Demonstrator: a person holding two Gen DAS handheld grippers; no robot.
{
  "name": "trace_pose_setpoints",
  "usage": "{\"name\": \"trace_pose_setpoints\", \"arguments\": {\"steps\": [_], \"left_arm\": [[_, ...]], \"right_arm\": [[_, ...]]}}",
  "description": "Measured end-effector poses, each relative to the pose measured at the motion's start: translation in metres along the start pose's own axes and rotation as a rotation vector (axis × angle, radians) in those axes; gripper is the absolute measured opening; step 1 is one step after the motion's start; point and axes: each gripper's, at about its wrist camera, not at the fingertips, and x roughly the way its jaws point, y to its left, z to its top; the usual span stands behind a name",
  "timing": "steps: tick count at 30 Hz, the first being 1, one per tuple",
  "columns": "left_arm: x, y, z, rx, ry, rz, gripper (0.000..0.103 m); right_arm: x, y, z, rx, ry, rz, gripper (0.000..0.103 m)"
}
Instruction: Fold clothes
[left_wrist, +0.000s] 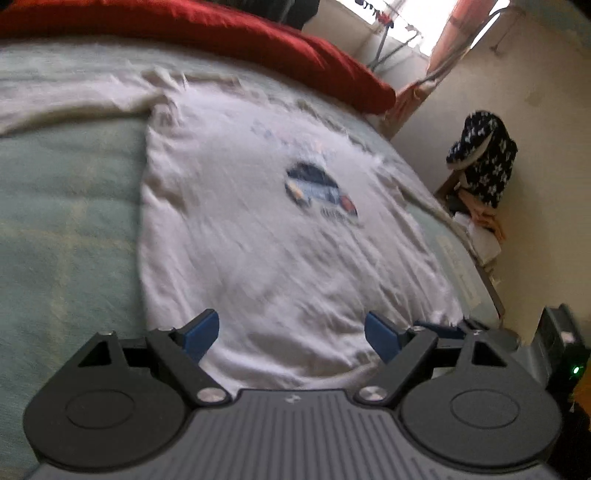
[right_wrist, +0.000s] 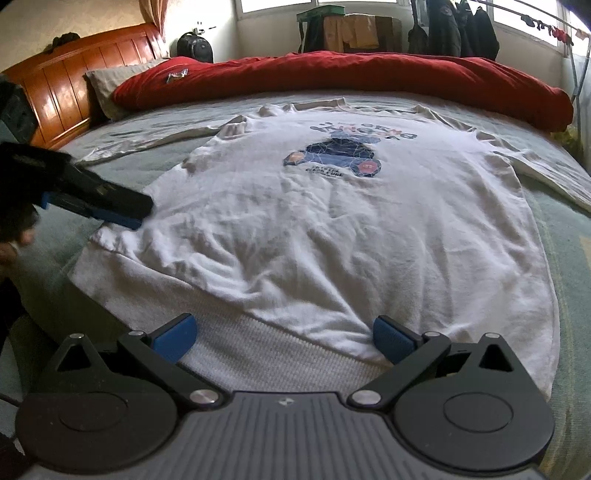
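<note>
The white sweatshirt (right_wrist: 332, 221) lies spread flat, print side up, on the pale green bedspread (right_wrist: 569, 258), and I place everything else by it. Its ribbed hem (right_wrist: 258, 350) is the edge nearest me, its collar the far edge, and both sleeves stretch outward from the shoulders. Beyond the collar a red duvet (right_wrist: 351, 74) is bunched across the bed, with a wooden headboard (right_wrist: 74, 81) off past the sweatshirt's left sleeve. My right gripper (right_wrist: 284, 338) hangs just over the hem, its blue-padded fingers (right_wrist: 393, 338) spread wide with nothing between them. My left gripper (left_wrist: 291, 334) is at the sweatshirt's left side edge, close to the hem corner; in its own blurred view the jaws stand apart over the white cloth, empty, and the right view shows it (right_wrist: 125, 216) low against the fabric edge there. Whether its tips touch the cloth I cannot tell. The dark blue print (right_wrist: 332, 158) sits mid-chest, nearer the collar than the hem.
</note>
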Motion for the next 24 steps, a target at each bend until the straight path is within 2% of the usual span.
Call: {"name": "trace_pose_setpoints", "arguments": {"steps": [5,8,14,17,19,22,24], "left_arm": [[-0.019,0.042,0.042,-0.051,-0.074,0.096,0.086],[-0.03,0.079,0.075,-0.075,-0.112,0.195,0.086],[-0.041,0.188,0.132,-0.188,-0.206,0.382,0.086],[-0.039,0.239,0.143,-0.274,-0.232,0.384,0.085],[-0.032,0.256,0.142,-0.291,-0.247,0.373,0.085],[-0.027,0.26,0.127,-0.264,-0.243,0.353,0.085],[-0.032,0.251,0.112,-0.204,-0.221,0.353,0.086]], "right_arm": [[-0.012,-0.001,0.008,0.024,-0.02,-0.011,0.103],[-0.022,-0.002,0.014,0.044,-0.035,-0.017,0.103],[-0.039,-0.002,0.035,0.048,-0.056,-0.077,0.103],[-0.042,0.003,0.047,0.021,-0.063,-0.127,0.103],[-0.039,0.006,0.052,0.011,-0.056,-0.145,0.103],[-0.025,0.012,0.06,0.007,-0.027,-0.15,0.103],[-0.014,0.016,0.063,0.005,-0.008,-0.137,0.103]]}}
